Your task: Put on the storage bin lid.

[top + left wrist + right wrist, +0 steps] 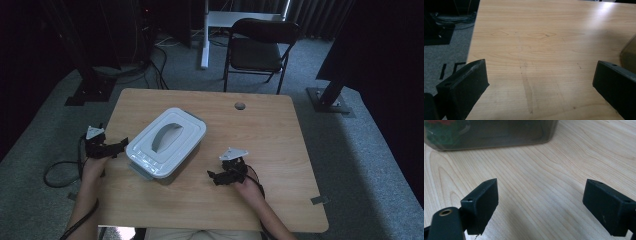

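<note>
Lidded box point(165, 142): white lid with a recessed grey handle, translucent grey walls, closed. Set askew at mid-left of the table, flat on its base. Dim green and red contents seen through one wall point(491, 132).

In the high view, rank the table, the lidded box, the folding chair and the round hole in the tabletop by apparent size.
1. Table, largest by far.
2 and 3. Box and chair look about equal; the chair stands farther from the camera, so I won't rank them.
4. Hole, smallest.
</note>
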`<act>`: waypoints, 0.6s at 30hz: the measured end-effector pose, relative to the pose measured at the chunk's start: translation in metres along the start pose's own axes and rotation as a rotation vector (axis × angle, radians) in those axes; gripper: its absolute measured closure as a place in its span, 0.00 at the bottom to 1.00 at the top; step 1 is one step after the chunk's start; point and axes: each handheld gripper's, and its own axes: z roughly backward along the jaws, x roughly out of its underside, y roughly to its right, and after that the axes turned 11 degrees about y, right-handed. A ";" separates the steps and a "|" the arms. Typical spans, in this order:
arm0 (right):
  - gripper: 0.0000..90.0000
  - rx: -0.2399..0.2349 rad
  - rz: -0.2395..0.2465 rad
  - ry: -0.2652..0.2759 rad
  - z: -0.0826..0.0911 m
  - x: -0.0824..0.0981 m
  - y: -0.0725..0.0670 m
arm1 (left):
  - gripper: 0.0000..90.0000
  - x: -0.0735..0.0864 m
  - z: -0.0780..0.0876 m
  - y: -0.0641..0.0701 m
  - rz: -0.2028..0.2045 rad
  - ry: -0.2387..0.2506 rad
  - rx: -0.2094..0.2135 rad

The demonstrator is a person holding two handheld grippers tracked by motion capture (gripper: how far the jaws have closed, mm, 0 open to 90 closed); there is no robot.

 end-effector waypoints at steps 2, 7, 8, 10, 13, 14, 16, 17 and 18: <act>0.14 0.000 -0.001 -0.001 0.000 0.000 0.001 | 0.01 0.002 -0.004 0.004 -0.004 0.007 0.002; 0.14 -0.004 -0.012 0.001 0.001 0.000 0.001 | 0.01 0.001 -0.013 0.015 -0.028 -0.003 0.025; 0.14 -0.004 -0.013 0.002 0.001 0.001 0.002 | 0.01 0.001 -0.014 0.018 -0.033 -0.005 0.032; 0.14 -0.001 -0.015 0.003 0.002 0.001 0.002 | 0.01 0.000 -0.016 0.022 -0.040 -0.005 0.047; 0.14 0.000 -0.019 0.004 0.003 0.001 0.003 | 0.01 -0.001 -0.018 0.028 -0.053 0.008 0.062; 0.14 0.001 -0.017 0.004 0.004 0.001 0.003 | 0.01 -0.001 -0.019 0.031 -0.068 0.003 0.059; 0.14 0.001 -0.020 -0.001 0.004 0.002 0.003 | 0.01 -0.001 -0.020 0.035 -0.087 0.010 0.061; 0.14 0.001 -0.020 -0.001 0.004 0.002 0.003 | 0.01 -0.001 -0.020 0.035 -0.087 0.010 0.061; 0.14 0.004 -0.022 -0.002 0.005 0.003 0.004 | 0.01 -0.002 -0.020 0.036 -0.084 0.016 0.060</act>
